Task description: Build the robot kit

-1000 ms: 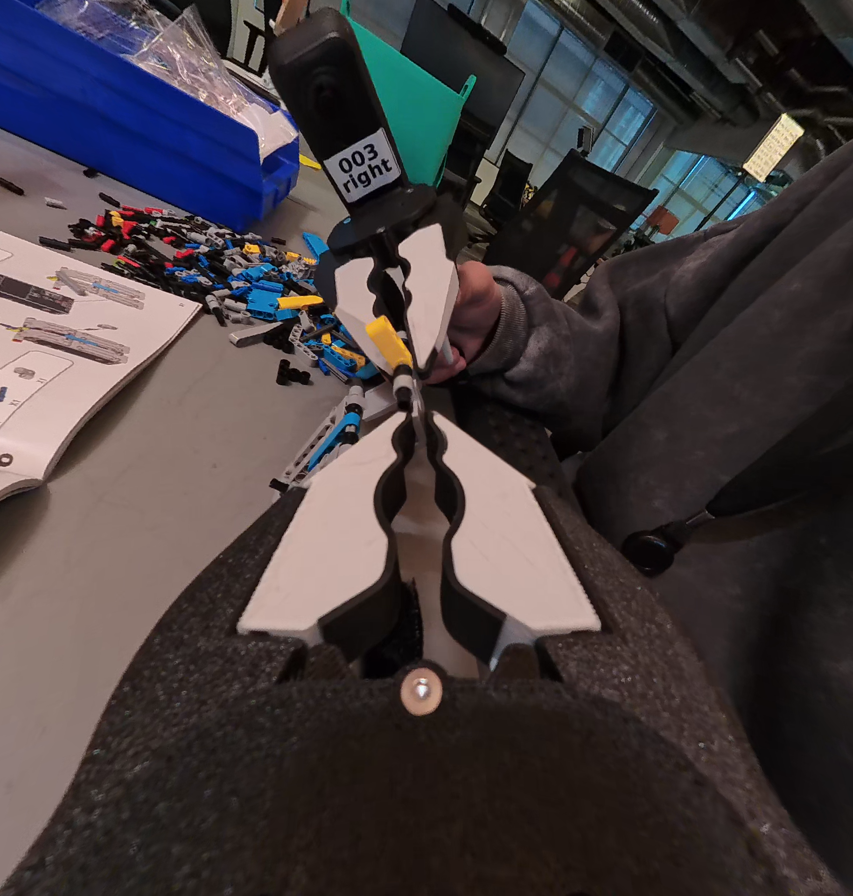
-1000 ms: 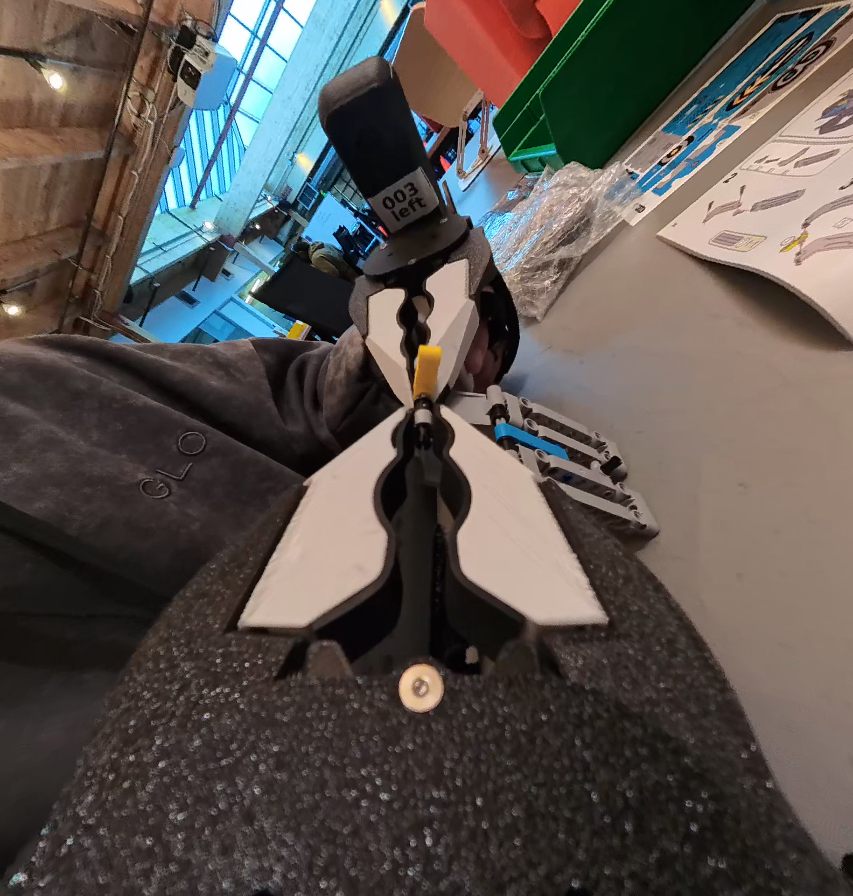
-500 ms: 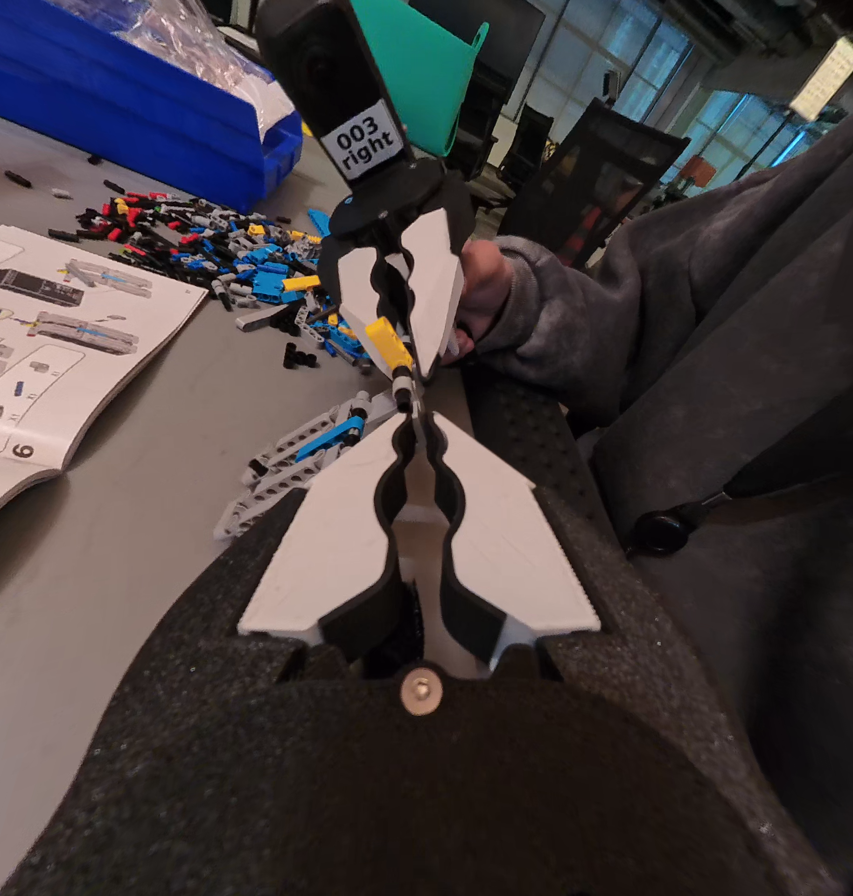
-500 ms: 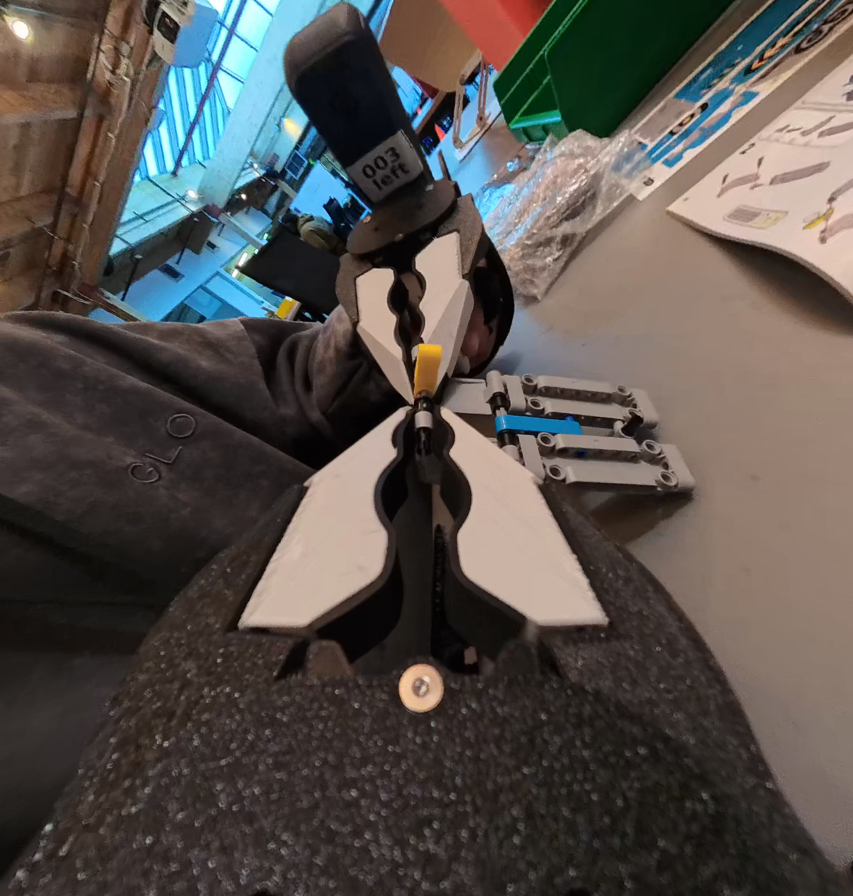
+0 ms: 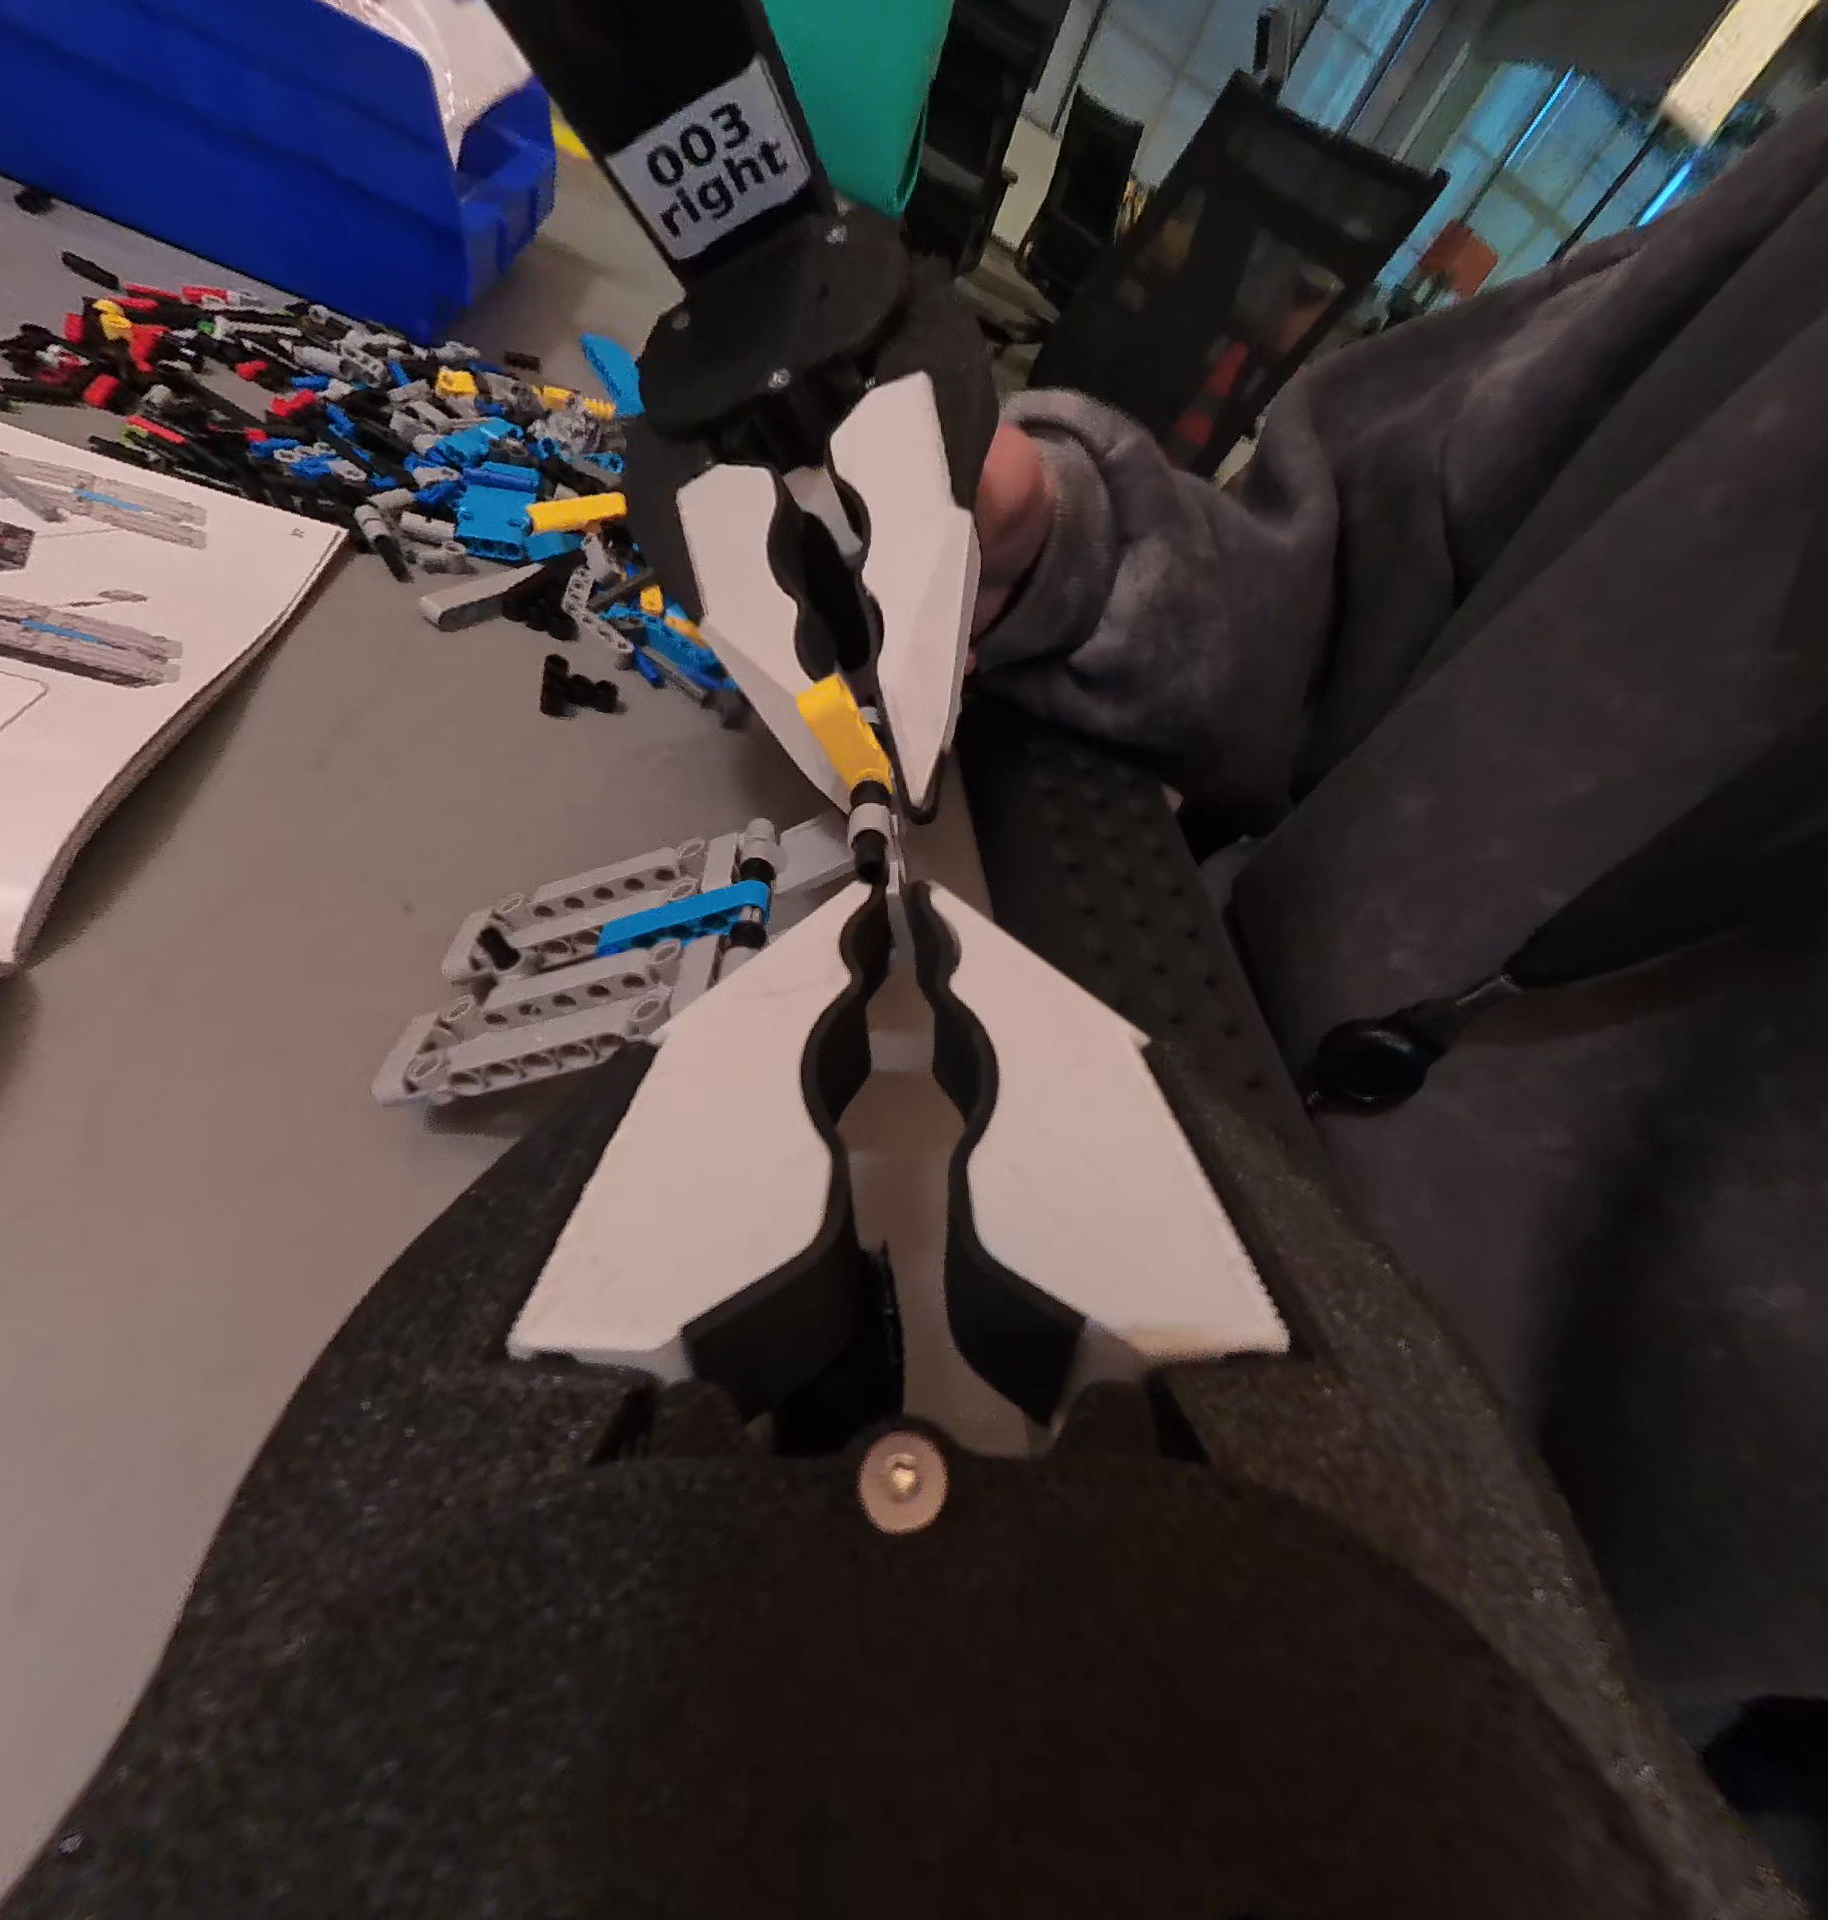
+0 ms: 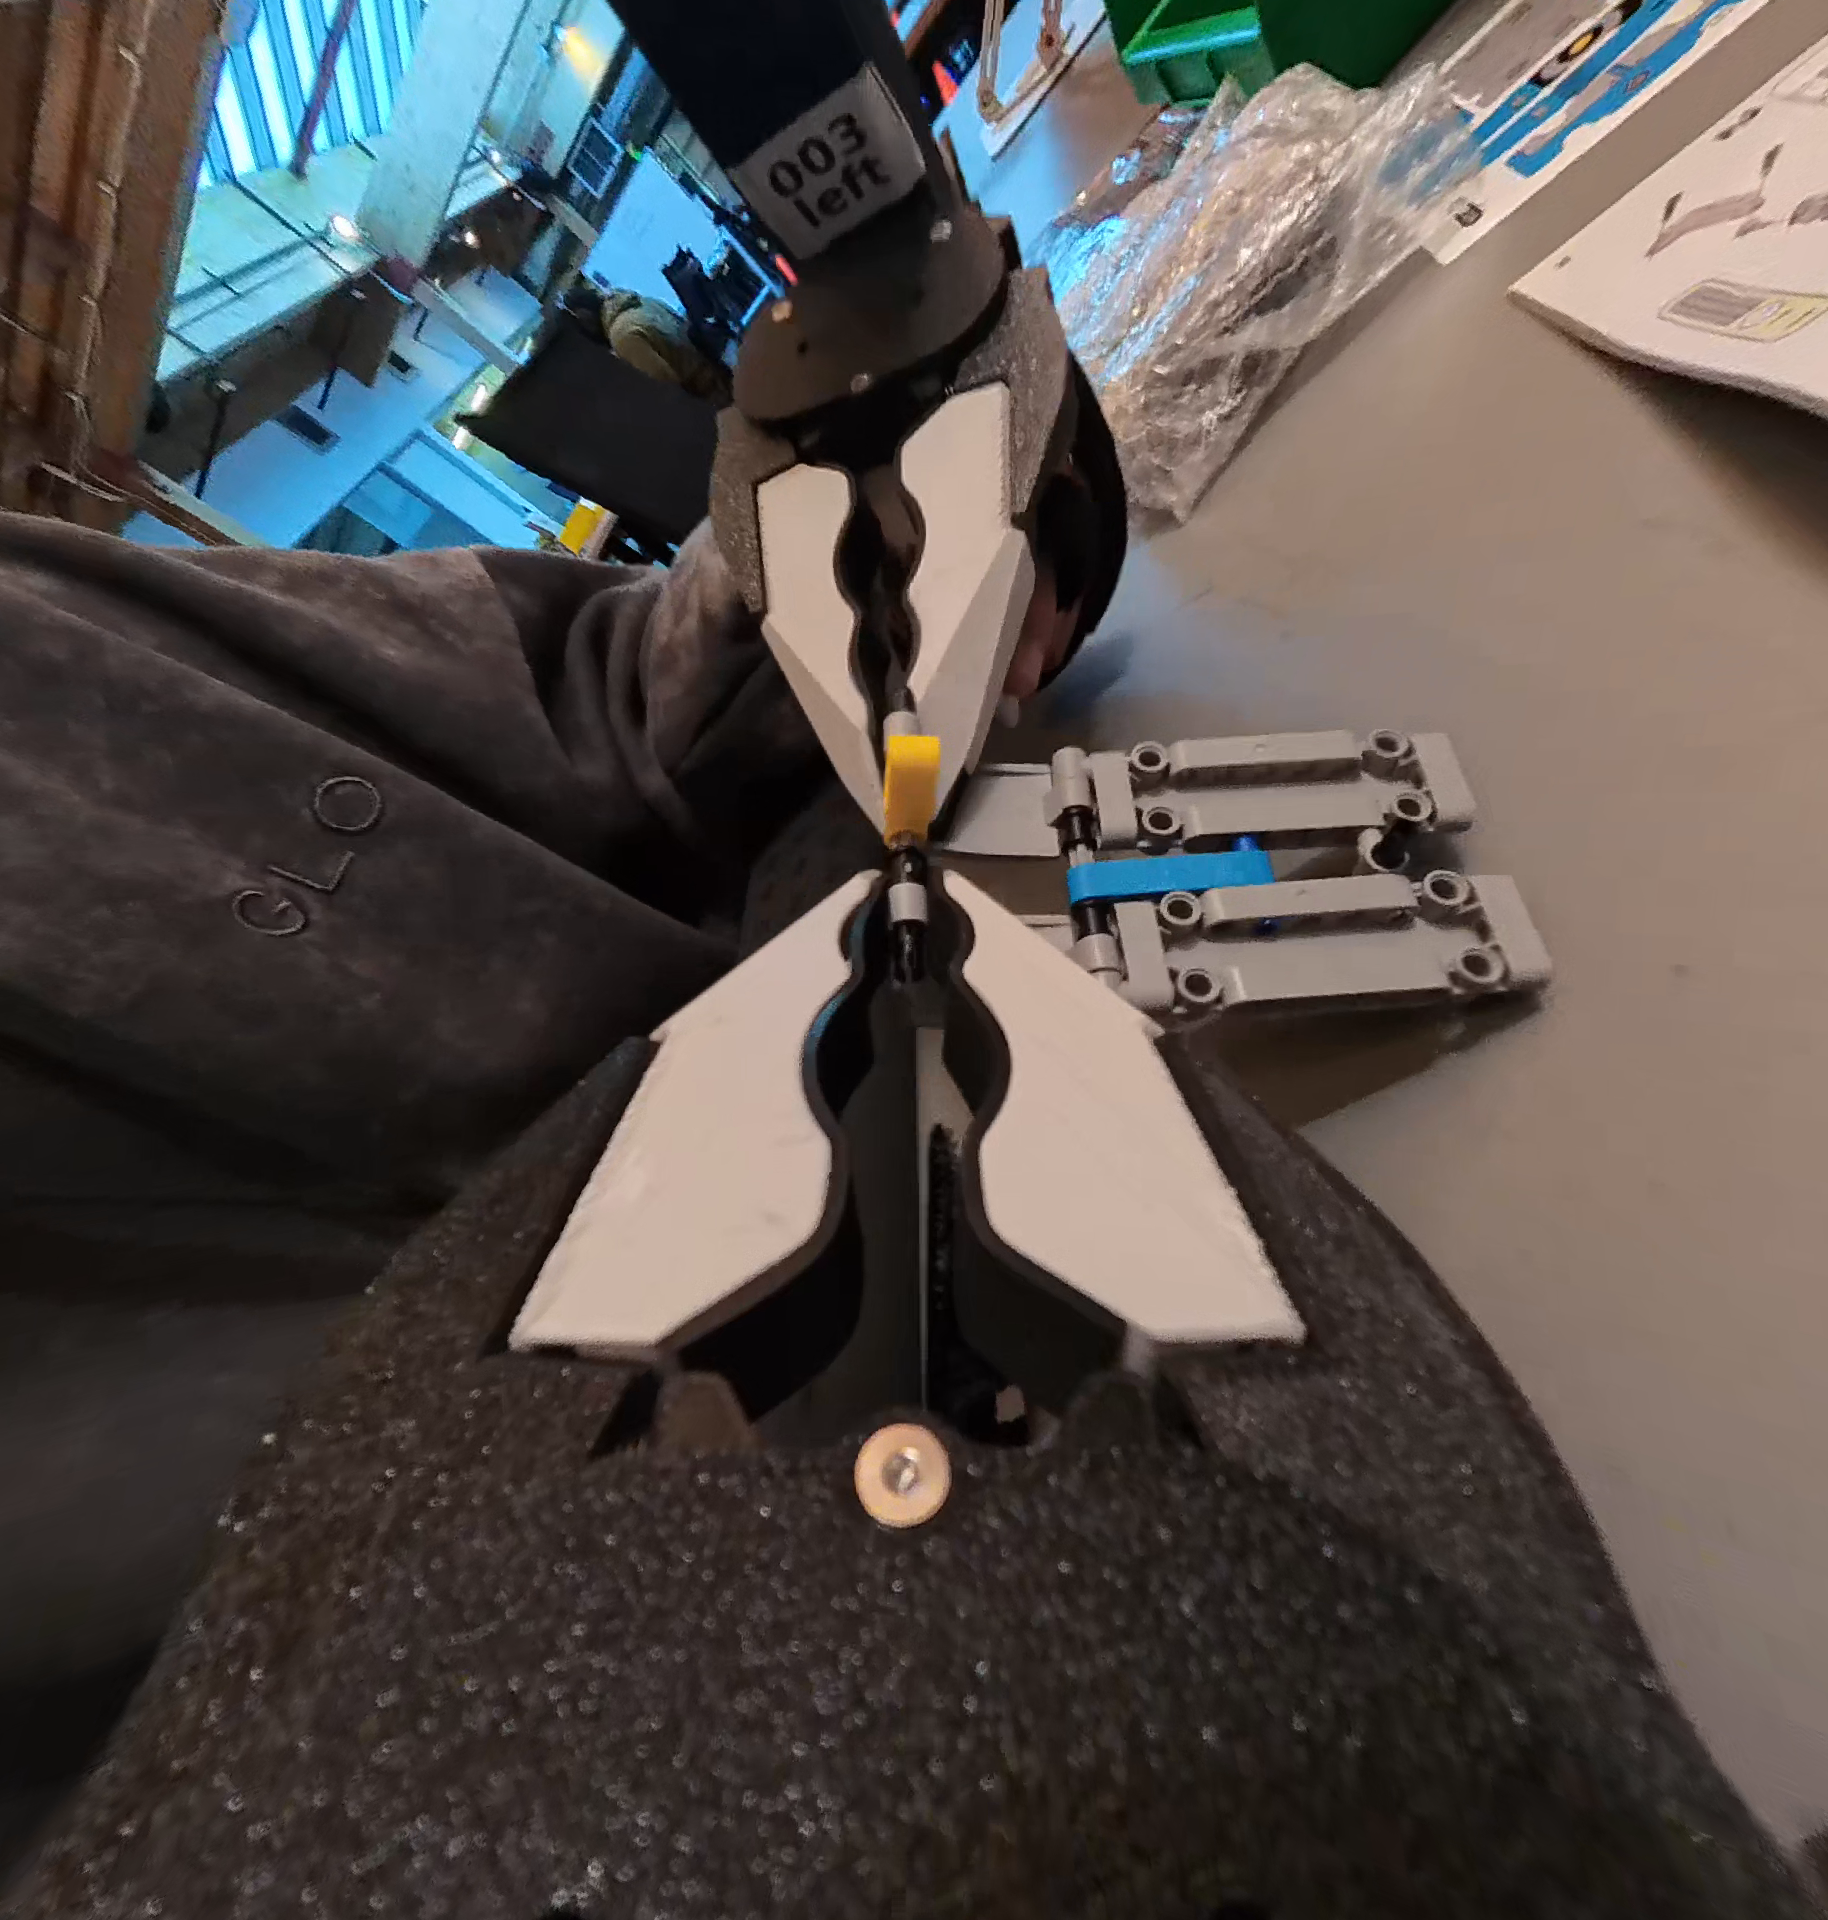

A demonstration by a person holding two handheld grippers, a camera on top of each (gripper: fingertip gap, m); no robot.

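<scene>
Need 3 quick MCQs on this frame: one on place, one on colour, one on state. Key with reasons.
1. Where is the grey beam frame?
A. flat on the table
B. lifted in the air
C. on the person's lap

2. What colour is the piece on the black axle?
A. red
B. green
C. yellow

3. What state is the right tool in?
A. wide open
B. shut on the axle
C. lying on its side, holding nothing

Key:
1 A: the frame lies flat on the grey tabletop, just beside the tool tips.
2 C: the piece shows plain yellow in both views.
3 B: its fingertips pinch the axle, tip to tip with the left tool.
</scene>
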